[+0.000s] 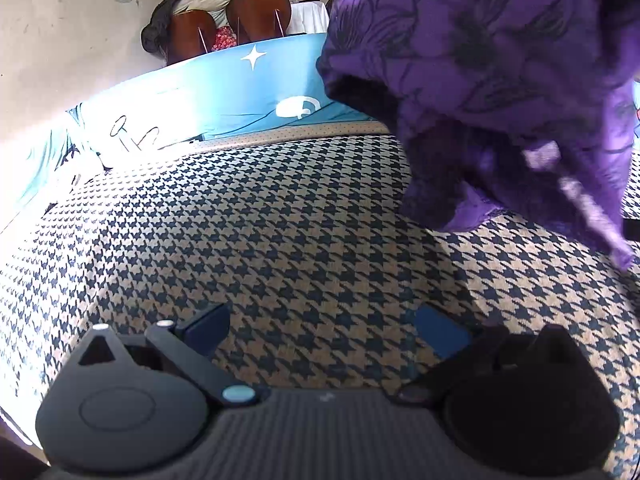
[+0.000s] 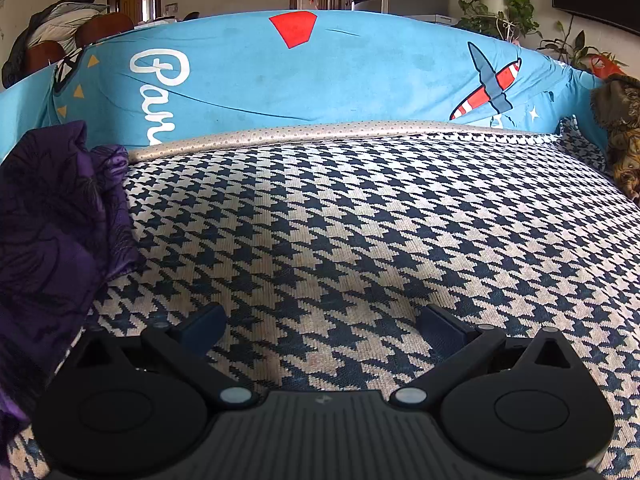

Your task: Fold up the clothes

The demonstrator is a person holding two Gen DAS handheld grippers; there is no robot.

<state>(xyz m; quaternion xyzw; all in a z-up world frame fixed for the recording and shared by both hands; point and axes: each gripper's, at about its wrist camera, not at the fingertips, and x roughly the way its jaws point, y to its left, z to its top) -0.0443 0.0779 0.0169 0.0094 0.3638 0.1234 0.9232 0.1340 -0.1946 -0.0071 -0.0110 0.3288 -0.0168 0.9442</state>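
Observation:
A purple garment (image 1: 500, 92) with a dark floral print hangs bunched at the upper right of the left wrist view, its lower edge near the houndstooth cover (image 1: 280, 240). My left gripper (image 1: 320, 330) stands open low over that cover, with nothing between its fingers, and the garment is ahead and to the right of it. In the right wrist view the same purple garment (image 2: 52, 232) lies crumpled at the left edge. My right gripper (image 2: 324, 326) is open over the houndstooth cover (image 2: 360, 220), empty, with the garment to its left.
A blue printed sheet (image 2: 320, 80) covers the backrest behind the seat. A brown patterned cloth (image 2: 620, 136) lies at the far right end. Chairs with a coat (image 1: 208, 12) stand behind the backrest, and potted plants (image 2: 496, 4) at the back right.

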